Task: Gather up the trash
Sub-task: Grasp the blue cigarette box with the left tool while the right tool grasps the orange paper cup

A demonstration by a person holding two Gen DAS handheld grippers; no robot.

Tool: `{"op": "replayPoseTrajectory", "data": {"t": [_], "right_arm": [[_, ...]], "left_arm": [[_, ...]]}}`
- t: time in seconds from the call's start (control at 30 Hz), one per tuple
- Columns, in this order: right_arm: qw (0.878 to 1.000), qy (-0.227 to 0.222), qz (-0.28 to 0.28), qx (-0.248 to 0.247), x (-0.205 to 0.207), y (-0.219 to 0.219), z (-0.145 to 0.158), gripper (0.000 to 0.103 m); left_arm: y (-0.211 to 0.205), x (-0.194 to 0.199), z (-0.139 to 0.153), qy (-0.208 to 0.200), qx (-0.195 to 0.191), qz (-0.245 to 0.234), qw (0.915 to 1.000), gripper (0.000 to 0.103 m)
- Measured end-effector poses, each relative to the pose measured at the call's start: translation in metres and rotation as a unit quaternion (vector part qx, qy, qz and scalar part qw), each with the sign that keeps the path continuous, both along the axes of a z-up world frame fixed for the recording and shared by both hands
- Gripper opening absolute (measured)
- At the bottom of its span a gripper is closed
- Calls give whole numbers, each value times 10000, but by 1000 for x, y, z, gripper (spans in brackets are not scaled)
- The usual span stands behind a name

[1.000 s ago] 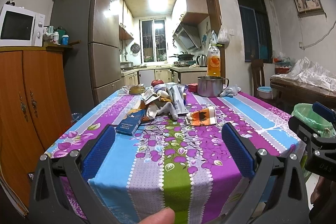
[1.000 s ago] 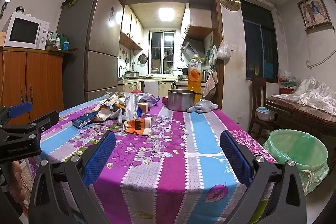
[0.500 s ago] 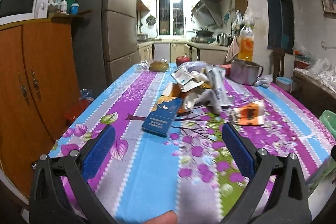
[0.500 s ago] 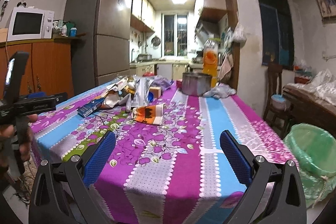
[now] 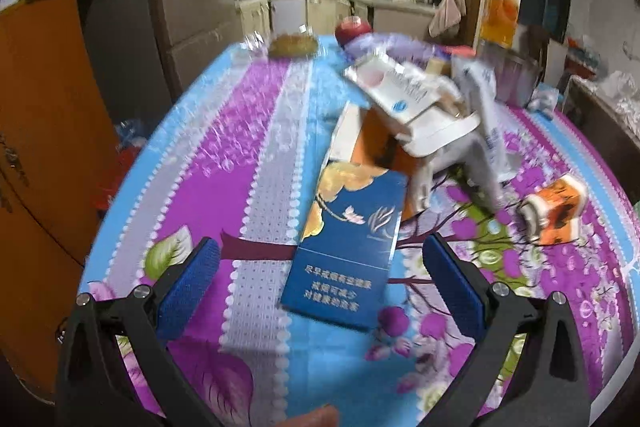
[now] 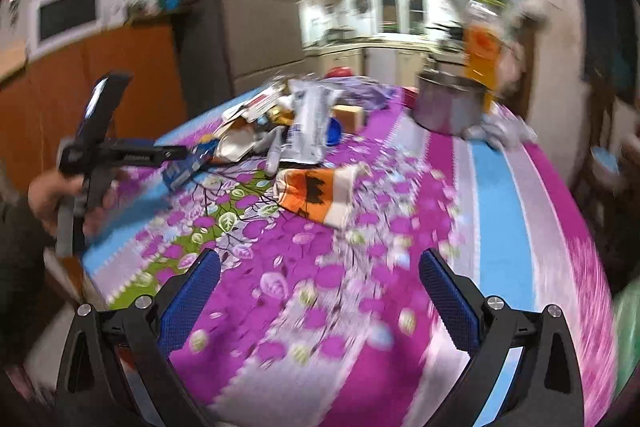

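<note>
A pile of trash lies on the purple floral tablecloth. A flat blue carton lies nearest, just ahead of my open left gripper, between its blue pads. Behind it are white and orange boxes and a grey foil bag. An orange and white crushed cup lies to the right; it also shows in the right wrist view. My right gripper is open and empty above the tablecloth, short of the cup. The left gripper shows at the left there.
A steel pot and an orange juice bottle stand at the far right of the table, with a crumpled cloth beside them. A red apple and a bread bun lie at the far end. An orange cupboard stands left.
Both grippers have moved forward over the table and tilted down. The left now has the blue carton between its open pads. The right has closed in on the orange cup.
</note>
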State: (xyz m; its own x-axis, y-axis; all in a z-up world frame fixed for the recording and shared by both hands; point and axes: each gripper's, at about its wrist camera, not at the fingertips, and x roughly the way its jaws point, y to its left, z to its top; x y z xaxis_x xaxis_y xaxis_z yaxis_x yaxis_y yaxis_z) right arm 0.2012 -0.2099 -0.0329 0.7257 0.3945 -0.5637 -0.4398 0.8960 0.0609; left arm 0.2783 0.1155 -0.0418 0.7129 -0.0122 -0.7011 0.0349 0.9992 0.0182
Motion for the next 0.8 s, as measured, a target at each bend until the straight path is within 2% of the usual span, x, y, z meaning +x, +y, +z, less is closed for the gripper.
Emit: {"op": "replayPoseTrajectory", "data": {"t": [0.07, 0.17, 0.23, 0.3, 0.33, 0.4, 0.57, 0.6, 0.67, 0.7, 0.8], "right_arm": [[9977, -12, 478, -488, 20, 11, 6, 99], [9855, 93, 1256, -1138, 51, 28, 13, 97], [9723, 203, 1704, -1586, 74, 42, 16, 97], [9612, 375, 2045, -1813, 92, 51, 20, 97], [9532, 453, 2216, -2005, 104, 58, 21, 97], [9369, 659, 2519, -2332, 127, 73, 20, 97], [9072, 1257, 3047, -2613, 154, 100, 6, 91], [8995, 1423, 3125, -2701, 158, 105, -1, 87], [8906, 1560, 3161, -2875, 158, 110, -12, 76], [8879, 1644, 3145, -2927, 159, 110, -17, 69], [8918, 1637, 3093, -2867, 155, 108, -22, 63]], "left_arm": [[2, 8, -6, 168, -1, -52, 9998, 98], [2, 17, -13, 323, -4, -198, 9993, 97], [1, 22, -15, 391, 4, -291, 9988, 95], [-1, 27, -19, 517, -8, -398, 9979, 90], [-2, 29, -21, 576, -19, -440, 9974, 84], [-3, 35, -25, 680, 5, -491, 9965, 82], [-4, 43, -25, 716, 60, -548, 9959, 72], [-6, 43, -24, 720, 91, -573, 9957, 70], [-8, 43, -23, 727, 99, -639, 9953, 58], [-9, 43, -22, 731, 109, -645, 9952, 57], [-11, 41, -22, 694, 147, -615, 9956, 56]]}}
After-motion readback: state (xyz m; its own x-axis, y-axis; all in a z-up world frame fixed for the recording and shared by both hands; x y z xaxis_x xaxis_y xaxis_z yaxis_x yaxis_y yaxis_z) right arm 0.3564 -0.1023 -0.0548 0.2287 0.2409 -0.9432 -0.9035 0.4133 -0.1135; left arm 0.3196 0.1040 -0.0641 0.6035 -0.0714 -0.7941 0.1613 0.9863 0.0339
